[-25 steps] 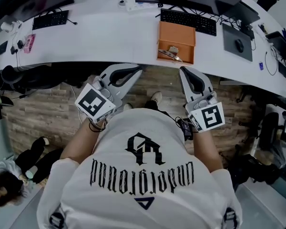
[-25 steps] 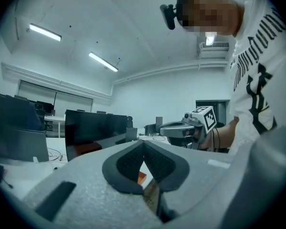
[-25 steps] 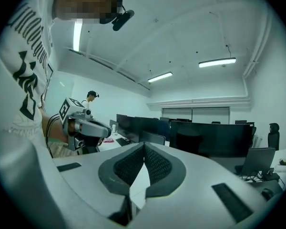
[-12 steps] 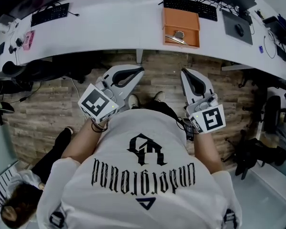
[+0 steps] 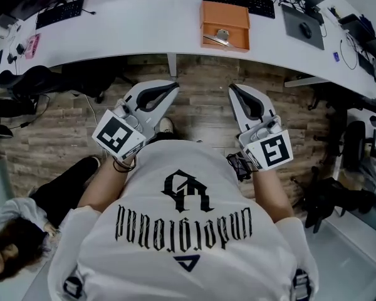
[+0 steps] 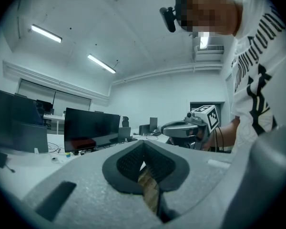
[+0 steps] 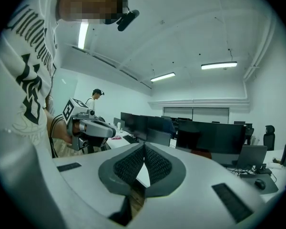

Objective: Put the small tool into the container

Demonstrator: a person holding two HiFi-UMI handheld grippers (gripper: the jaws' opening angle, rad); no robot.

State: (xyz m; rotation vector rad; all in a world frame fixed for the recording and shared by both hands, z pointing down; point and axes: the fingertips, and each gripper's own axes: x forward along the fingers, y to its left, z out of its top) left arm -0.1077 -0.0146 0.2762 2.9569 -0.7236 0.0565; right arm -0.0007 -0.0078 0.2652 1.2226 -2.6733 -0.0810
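Left gripper, right gripper: jaws closed, empty, well short of orange container. Small tool apparently inside container; grippers idle, task likely finished.

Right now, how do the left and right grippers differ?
The left gripper slants steeply inward; the right gripper points almost straight at the desk. The left gripper's marker cube sits cornerwise, the right gripper's nearly square. Both are shut, empty, and held over the floor short of the desk.
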